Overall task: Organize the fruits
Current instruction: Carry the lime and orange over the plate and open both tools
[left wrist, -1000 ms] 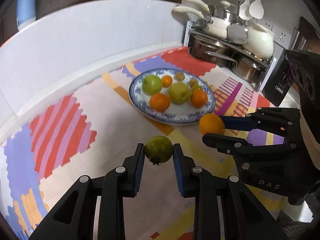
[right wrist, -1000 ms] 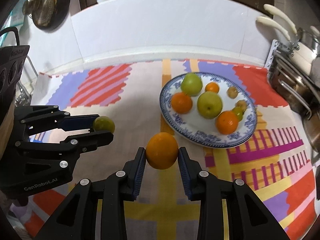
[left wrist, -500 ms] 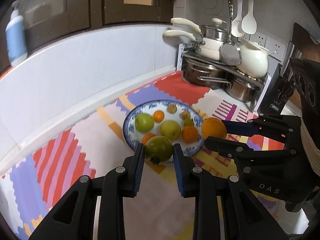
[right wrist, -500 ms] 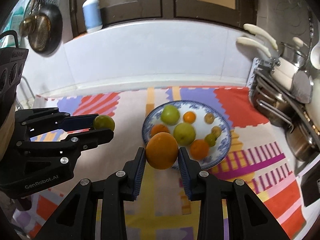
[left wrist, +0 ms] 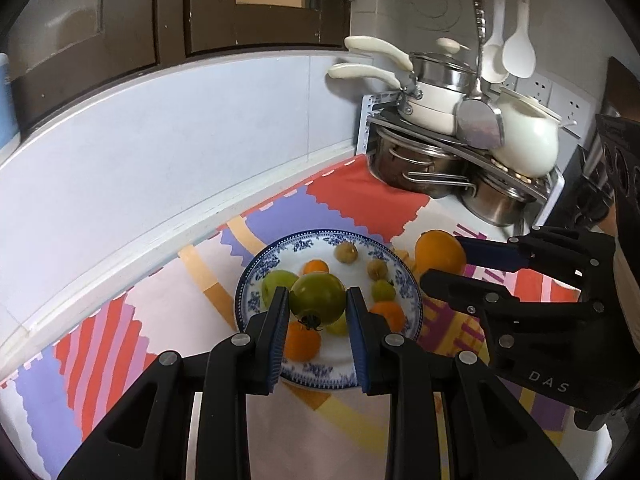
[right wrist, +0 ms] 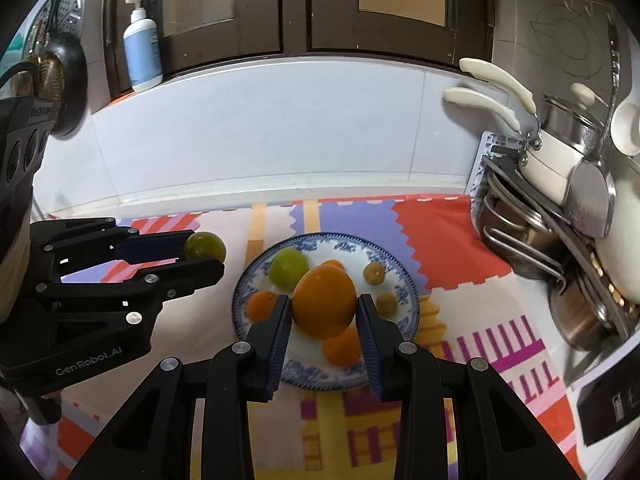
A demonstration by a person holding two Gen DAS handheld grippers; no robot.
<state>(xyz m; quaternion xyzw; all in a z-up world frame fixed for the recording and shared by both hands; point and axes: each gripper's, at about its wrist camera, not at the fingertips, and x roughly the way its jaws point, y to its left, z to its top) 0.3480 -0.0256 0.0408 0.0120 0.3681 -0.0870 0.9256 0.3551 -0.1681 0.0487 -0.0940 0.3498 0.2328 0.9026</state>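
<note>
My left gripper (left wrist: 317, 307) is shut on a green tomato (left wrist: 316, 299) and holds it above the blue-patterned plate (left wrist: 276, 264). My right gripper (right wrist: 323, 312) is shut on an orange (right wrist: 323, 306), also above the plate (right wrist: 396, 276). The plate holds several fruits: a green apple (right wrist: 289, 266), oranges (right wrist: 260, 306) and small yellow-brown fruits (right wrist: 374, 273). In the left wrist view the right gripper (left wrist: 444, 258) with its orange (left wrist: 439, 251) is at the right. In the right wrist view the left gripper (right wrist: 202, 254) with the tomato (right wrist: 205, 246) is at the left.
The plate lies on a colourful patterned mat (right wrist: 448, 240) against a white tiled wall. A rack of steel pots and white pans (left wrist: 452, 140) stands at the back right. A blue soap bottle (right wrist: 142, 52) sits on the ledge. A black box (right wrist: 608, 404) lies at the right.
Both grippers have risen with their fruit, so the plate looks smaller and lower in both views. The grips are unchanged.
</note>
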